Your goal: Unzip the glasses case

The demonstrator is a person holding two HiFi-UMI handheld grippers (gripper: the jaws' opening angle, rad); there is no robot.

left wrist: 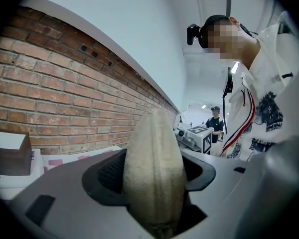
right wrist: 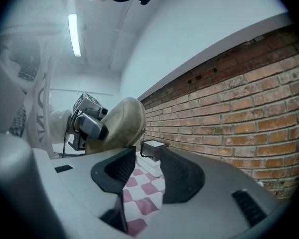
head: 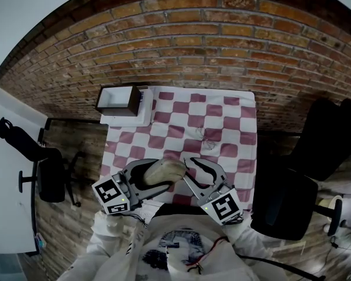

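**Fig.** My left tongs point(head: 158, 175) pinch the beige glasses case point(head: 171, 168) above the near edge of the checked table point(head: 222, 127). Its long axis runs left to right, with the free end toward my right tongs point(head: 200, 167). Those stand part spread with nothing between them, just right of that end. I cannot make out the zip pull, but they are the nearer pair to reach it.

We find the glasses case point(head: 165, 170) at lower centre, between left gripper point(head: 159, 175) and right gripper point(head: 193, 164); the box point(head: 117, 99) sits at the upper-left corner of the table point(head: 234, 116).
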